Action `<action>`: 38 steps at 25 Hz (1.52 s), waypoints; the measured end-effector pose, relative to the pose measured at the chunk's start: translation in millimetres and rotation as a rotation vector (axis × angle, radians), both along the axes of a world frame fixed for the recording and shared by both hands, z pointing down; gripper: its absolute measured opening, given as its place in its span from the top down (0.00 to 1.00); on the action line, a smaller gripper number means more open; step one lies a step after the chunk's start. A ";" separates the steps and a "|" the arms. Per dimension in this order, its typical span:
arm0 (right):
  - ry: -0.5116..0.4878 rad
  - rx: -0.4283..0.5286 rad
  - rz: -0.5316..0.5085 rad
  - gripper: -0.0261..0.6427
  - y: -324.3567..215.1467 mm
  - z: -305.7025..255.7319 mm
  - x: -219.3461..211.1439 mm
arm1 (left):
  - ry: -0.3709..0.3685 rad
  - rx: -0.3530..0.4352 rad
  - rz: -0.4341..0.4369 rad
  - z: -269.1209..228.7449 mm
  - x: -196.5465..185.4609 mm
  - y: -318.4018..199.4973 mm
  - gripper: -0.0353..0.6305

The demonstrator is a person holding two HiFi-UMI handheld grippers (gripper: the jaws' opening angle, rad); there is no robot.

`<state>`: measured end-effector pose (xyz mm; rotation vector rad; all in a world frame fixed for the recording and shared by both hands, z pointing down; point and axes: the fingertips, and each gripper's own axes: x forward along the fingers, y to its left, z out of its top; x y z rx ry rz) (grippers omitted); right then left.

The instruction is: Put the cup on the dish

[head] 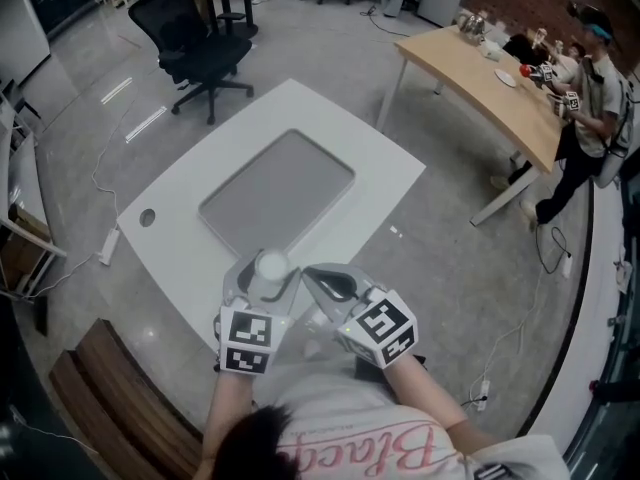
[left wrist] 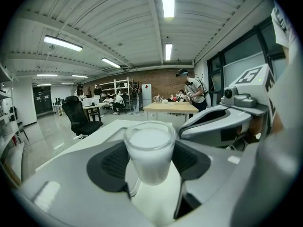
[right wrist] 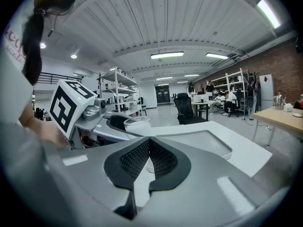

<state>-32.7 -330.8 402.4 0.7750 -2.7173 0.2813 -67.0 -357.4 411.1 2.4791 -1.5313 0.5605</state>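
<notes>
A frosted white cup (head: pixel 271 265) stands upright between the pads of my left gripper (head: pixel 264 280), which is shut on it. In the left gripper view the cup (left wrist: pixel 149 154) fills the middle, gripped low on its sides by my left gripper (left wrist: pixel 149 163). It hangs over the near edge of the white table (head: pixel 385 163), just short of the shallow grey rectangular dish (head: pixel 278 190). My right gripper (head: pixel 312 274) is beside the cup on the right, shut and empty. From the right gripper (right wrist: pixel 148 157) I see the cup (right wrist: pixel 136 123) to the left and the dish (right wrist: pixel 201 143) beyond.
A black office chair (head: pixel 195 43) stands beyond the table. A wooden table (head: pixel 480 78) with people at it is to the far right. The white table has a small cable hole (head: pixel 148 217) at its left end. A wooden bench (head: pixel 110 398) lies at the lower left.
</notes>
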 end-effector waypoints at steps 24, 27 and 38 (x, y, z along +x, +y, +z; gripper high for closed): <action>0.060 -0.124 0.033 0.96 -73.7 44.3 -6.5 | -0.009 0.009 -0.069 55.3 -17.3 -114.8 0.55; 0.061 -0.141 0.052 0.96 -85.9 50.0 -8.6 | -0.010 -0.002 -0.062 66.6 -18.3 -125.2 0.55; 0.088 -0.068 0.133 0.96 -126.9 67.3 -19.6 | 0.006 -0.002 -0.056 97.1 -19.3 -157.3 0.55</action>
